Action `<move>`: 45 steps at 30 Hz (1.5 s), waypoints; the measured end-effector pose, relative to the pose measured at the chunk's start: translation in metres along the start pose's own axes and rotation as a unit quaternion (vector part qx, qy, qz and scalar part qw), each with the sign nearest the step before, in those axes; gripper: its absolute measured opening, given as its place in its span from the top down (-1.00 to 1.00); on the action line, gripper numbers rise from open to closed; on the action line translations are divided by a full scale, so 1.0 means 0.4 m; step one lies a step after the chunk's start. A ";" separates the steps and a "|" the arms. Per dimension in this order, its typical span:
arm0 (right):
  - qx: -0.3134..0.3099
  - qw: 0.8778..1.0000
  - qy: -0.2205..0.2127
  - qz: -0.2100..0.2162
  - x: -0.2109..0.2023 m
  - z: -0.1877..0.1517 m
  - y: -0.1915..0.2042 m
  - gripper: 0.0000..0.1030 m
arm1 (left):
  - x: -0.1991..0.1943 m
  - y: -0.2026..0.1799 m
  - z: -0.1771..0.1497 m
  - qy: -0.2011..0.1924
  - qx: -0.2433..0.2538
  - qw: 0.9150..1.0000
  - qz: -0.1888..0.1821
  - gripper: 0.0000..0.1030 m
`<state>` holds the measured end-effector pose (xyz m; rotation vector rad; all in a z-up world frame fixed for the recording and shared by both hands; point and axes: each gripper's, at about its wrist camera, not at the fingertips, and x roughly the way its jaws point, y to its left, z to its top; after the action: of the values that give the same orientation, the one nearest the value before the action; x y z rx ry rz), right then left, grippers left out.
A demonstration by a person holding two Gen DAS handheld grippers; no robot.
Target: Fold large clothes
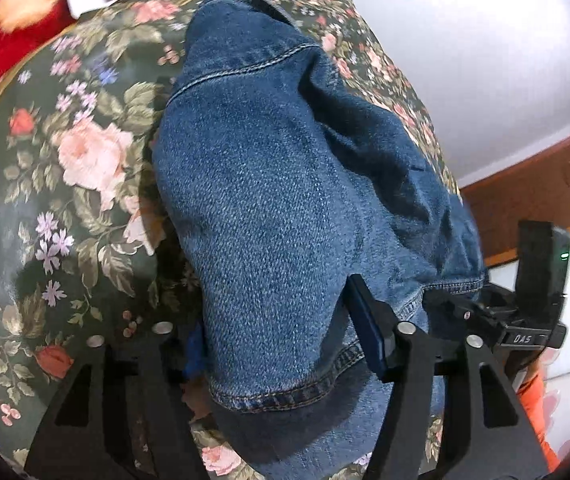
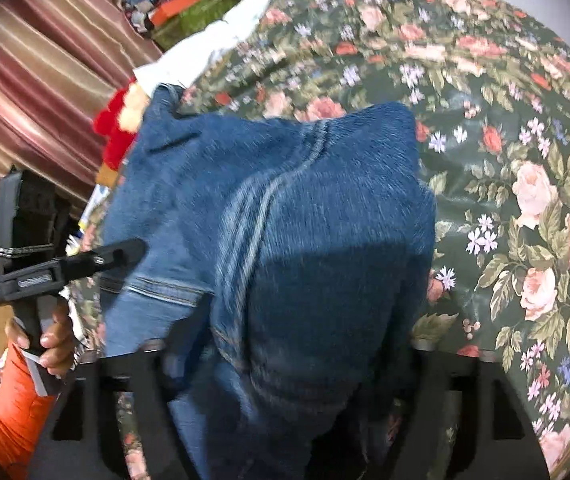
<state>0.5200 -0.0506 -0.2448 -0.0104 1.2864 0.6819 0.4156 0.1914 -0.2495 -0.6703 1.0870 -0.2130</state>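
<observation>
A blue denim jacket (image 1: 269,184) lies folded in a thick bundle on a dark floral bedspread (image 1: 45,160). In the left wrist view my left gripper (image 1: 277,320) straddles the near hem; its right finger rests against the cloth, its left finger is half hidden under it, and the jaws stand apart. In the right wrist view the denim jacket (image 2: 285,200) fills the middle and my right gripper (image 2: 293,348) stands wide open over its near edge, the denim between its blurred fingers. One of the left gripper's fingers (image 2: 121,254) reaches the jacket's left side, held by a hand (image 2: 55,340) in an orange sleeve.
A red plush toy (image 2: 115,136) and white cloth (image 2: 205,52) lie at the far end of the bedspread (image 2: 505,140). A striped curtain (image 2: 45,68) and a heap of odds and ends (image 2: 177,4) stand beyond. White wall (image 1: 465,40) and wooden floor (image 1: 545,184) flank the bed.
</observation>
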 end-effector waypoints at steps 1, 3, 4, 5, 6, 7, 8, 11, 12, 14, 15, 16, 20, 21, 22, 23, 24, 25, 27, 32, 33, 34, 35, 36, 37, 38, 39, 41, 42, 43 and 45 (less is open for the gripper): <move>0.002 1.000 0.003 0.003 0.009 0.002 -0.007 -0.75 | 0.002 0.009 -0.009 0.001 -0.006 1.000 0.000 -0.43; 0.017 0.999 0.011 0.025 0.033 0.006 -0.027 -0.75 | 0.017 0.021 -0.028 0.007 -0.012 1.000 0.000 -0.59; 0.027 0.999 0.015 0.036 0.044 0.006 -0.031 -0.75 | 0.025 0.023 -0.039 0.011 -0.011 1.000 -0.004 -0.62; 0.038 0.998 0.021 0.049 0.056 0.007 -0.038 -0.75 | 0.036 0.025 -0.047 0.014 -0.012 1.000 -0.010 -0.62; 0.053 0.996 0.029 0.069 0.073 0.005 -0.047 -0.75 | 0.041 0.026 -0.052 0.015 -0.015 1.000 -0.016 -0.62; 0.061 0.994 0.032 0.083 0.082 0.004 -0.056 -0.72 | 0.036 0.018 -0.063 0.014 -0.016 1.000 -0.017 -0.62; 0.068 0.992 0.033 0.098 0.088 0.000 -0.059 -0.69 | 0.036 0.009 -0.062 0.014 -0.009 1.000 -0.011 -0.61; 0.052 0.993 0.019 0.102 0.065 -0.008 -0.037 -0.38 | 0.012 -0.029 -0.061 0.006 0.026 1.000 0.000 -0.37; 0.045 0.994 0.014 0.099 0.053 -0.011 -0.027 -0.27 | 0.001 -0.042 -0.061 0.003 0.037 0.999 0.004 -0.28; 0.043 0.994 0.013 0.100 0.038 -0.017 -0.014 -0.12 | -0.036 -0.067 -0.066 -0.005 0.055 0.998 0.004 -0.16; 0.046 0.994 0.013 0.103 0.033 -0.018 -0.010 -0.05 | -0.054 -0.073 -0.071 -0.009 0.060 0.998 0.003 -0.09; 0.049 0.993 0.013 0.108 0.027 -0.022 -0.005 0.00 | -0.073 -0.081 -0.065 -0.013 0.066 0.998 0.002 -0.04; 0.057 0.991 0.009 0.119 -0.005 -0.046 0.029 0.07 | -0.150 -0.135 -0.070 -0.034 0.102 0.994 0.010 0.00; 0.055 0.991 0.006 0.118 -0.014 -0.052 0.038 0.08 | -0.167 -0.144 -0.073 -0.037 0.110 0.993 0.011 0.00; 0.054 0.992 0.002 0.118 -0.029 -0.058 0.051 0.08 | -0.178 -0.161 -0.065 -0.040 0.117 0.992 0.011 0.00; 0.053 0.992 -0.003 0.117 -0.043 -0.063 0.063 0.08 | -0.199 -0.171 -0.073 -0.044 0.126 0.991 0.012 0.00; 0.048 0.992 -0.010 0.115 -0.063 -0.070 0.080 0.09 | -0.215 -0.177 -0.070 -0.047 0.130 0.990 0.011 0.00; 0.045 0.993 -0.015 0.113 -0.081 -0.076 0.090 0.09 | -0.216 -0.177 -0.053 -0.050 0.133 0.990 0.009 0.00; 0.036 0.993 -0.025 0.106 -0.118 -0.096 0.116 0.09 | -0.241 -0.180 -0.056 -0.056 0.139 0.989 0.005 0.00; 0.024 0.995 -0.040 0.088 -0.164 -0.150 0.184 0.10 | -0.290 -0.159 -0.085 -0.055 0.140 0.989 -0.001 0.00; 0.028 0.995 -0.040 0.087 -0.163 -0.165 0.196 0.10 | -0.293 -0.147 -0.092 -0.054 0.140 0.989 -0.001 0.00; 0.031 0.995 -0.039 0.086 -0.158 -0.176 0.203 0.10 | -0.288 -0.138 -0.092 -0.051 0.138 0.989 -0.001 0.00; 0.035 0.995 -0.037 0.085 -0.150 -0.190 0.212 0.10 | -0.290 -0.125 -0.104 -0.047 0.137 0.989 -0.001 0.00; 0.038 0.995 -0.034 0.083 -0.139 -0.199 0.220 0.10 | -0.291 -0.114 -0.116 -0.044 0.136 0.990 -0.001 0.00; 0.044 0.995 -0.030 0.082 -0.124 -0.212 0.227 0.10 | -0.288 -0.099 -0.128 -0.039 0.132 0.990 -0.001 0.00; 0.051 0.995 -0.023 0.082 -0.108 -0.226 0.232 0.10 | -0.280 -0.079 -0.138 -0.033 0.127 0.991 0.000 0.00; 0.056 0.995 -0.017 0.082 -0.097 -0.236 0.237 0.10 | -0.268 -0.056 -0.148 -0.025 0.120 0.993 0.002 0.00; 0.064 0.995 0.008 0.079 -0.053 -0.257 0.243 0.10 | -0.245 -0.014 -0.165 -0.007 0.101 0.995 0.009 0.00; 0.067 0.995 0.023 0.076 -0.029 -0.264 0.244 0.10 | -0.233 0.004 -0.174 0.002 0.094 0.996 0.013 0.00; 0.071 0.994 0.032 0.072 -0.014 -0.269 0.243 0.09 | -0.218 0.025 -0.184 0.012 0.087 0.996 0.021 -0.02; 0.074 0.994 0.042 0.065 0.009 -0.275 0.244 0.05 | -0.187 0.059 -0.209 0.024 0.084 0.994 0.059 -0.08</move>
<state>0.3782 -0.0114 -0.2470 0.1686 1.4259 0.7012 0.3041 0.2123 -0.2322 -0.4510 1.1371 -0.2172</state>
